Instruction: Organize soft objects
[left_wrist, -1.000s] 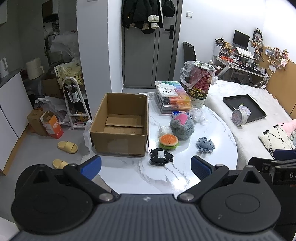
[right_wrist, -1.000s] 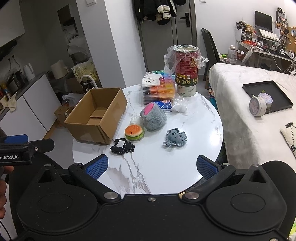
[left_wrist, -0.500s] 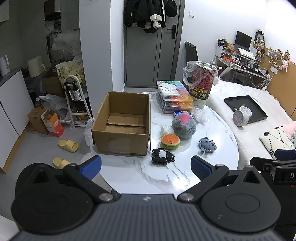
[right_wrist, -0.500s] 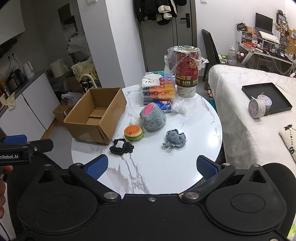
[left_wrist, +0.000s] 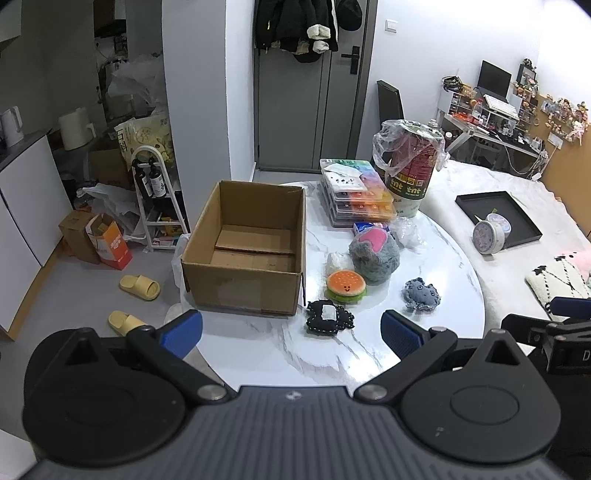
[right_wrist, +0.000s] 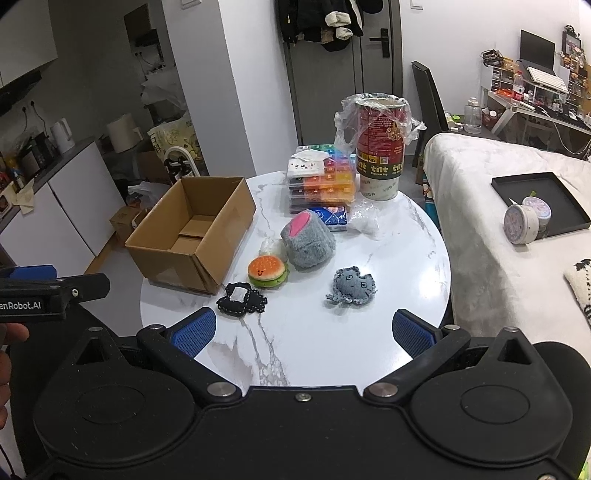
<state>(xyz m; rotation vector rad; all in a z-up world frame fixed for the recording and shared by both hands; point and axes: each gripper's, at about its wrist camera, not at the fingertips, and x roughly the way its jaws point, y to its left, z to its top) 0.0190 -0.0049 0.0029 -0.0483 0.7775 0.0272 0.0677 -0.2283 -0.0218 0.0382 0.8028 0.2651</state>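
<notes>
Several soft toys lie on the round white marble table (left_wrist: 369, 354): a black plush (left_wrist: 328, 318) (right_wrist: 241, 299), an orange burger plush (left_wrist: 346, 286) (right_wrist: 267, 272), a grey fluffy plush with a pink patch (left_wrist: 373, 255) (right_wrist: 307, 243), and a small blue-grey plush (left_wrist: 421, 293) (right_wrist: 351, 285). An open, empty cardboard box (left_wrist: 247, 247) (right_wrist: 192, 236) stands at the table's left. My left gripper (left_wrist: 291, 332) is open and empty, near the table's front edge. My right gripper (right_wrist: 303, 330) is open and empty, also at the front edge.
A stack of colourful plastic cases (left_wrist: 354, 192) and a red can wrapped in plastic (left_wrist: 410, 170) stand at the table's back. A white-covered bed (right_wrist: 509, 229) with a black tray (right_wrist: 539, 203) is on the right. Slippers (left_wrist: 140, 286) and boxes lie on the floor at left.
Both grippers have moved slightly closer to the table. Nothing on the table has moved.
</notes>
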